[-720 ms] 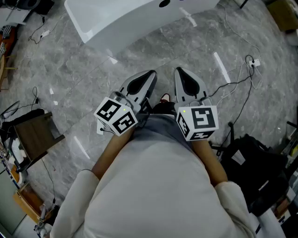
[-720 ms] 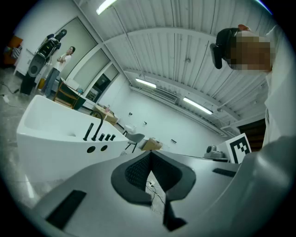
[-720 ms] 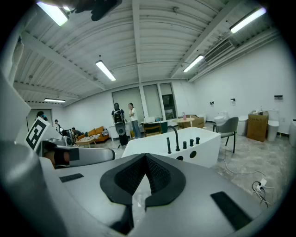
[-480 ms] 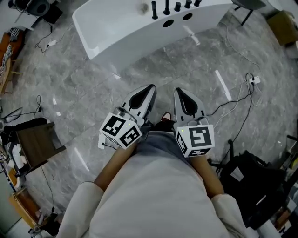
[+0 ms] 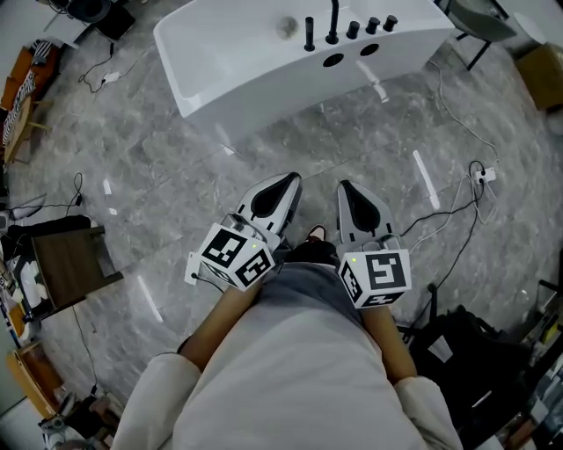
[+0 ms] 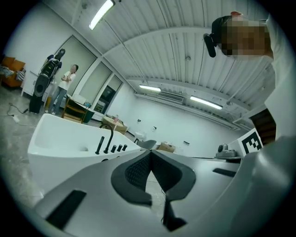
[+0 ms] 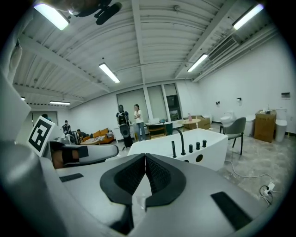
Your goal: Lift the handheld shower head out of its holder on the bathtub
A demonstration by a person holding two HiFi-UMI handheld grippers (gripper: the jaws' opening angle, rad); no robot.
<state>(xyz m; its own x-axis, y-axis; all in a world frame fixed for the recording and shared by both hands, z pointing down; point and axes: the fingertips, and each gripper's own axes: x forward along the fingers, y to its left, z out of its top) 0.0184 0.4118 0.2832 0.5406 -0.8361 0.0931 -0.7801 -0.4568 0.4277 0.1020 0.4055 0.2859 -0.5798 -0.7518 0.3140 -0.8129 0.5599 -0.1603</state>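
The white bathtub [image 5: 229, 61] stands across the floor ahead of me. On its near rim [image 5: 387, 44] are black fittings: a slim upright handheld shower head [image 5: 310, 33] in its holder, a curved spout [image 5: 334, 19] and three knobs [image 5: 372, 25]. My left gripper [image 5: 287, 182] and right gripper [image 5: 349, 187] are side by side close to my body, well short of the tub, both shut on nothing. From the left gripper view the shower head [image 6: 99, 145] is far beyond the left gripper [image 6: 150, 153]. In the right gripper view the shower head [image 7: 173, 149] stands past the right gripper [image 7: 145, 156].
Cables and a power strip [image 5: 483, 174] trail over the grey marble floor at the right. A wooden stool [image 5: 69, 260] stands at the left, a black bag [image 5: 466, 352] at the lower right, a chair [image 5: 479, 22] beyond the tub's right end. Two people [image 7: 129, 120] stand far off.
The bathtub has slid down the head view, bringing its black fittings fully into sight. Both grippers have stayed shut and side by side in front of my body.
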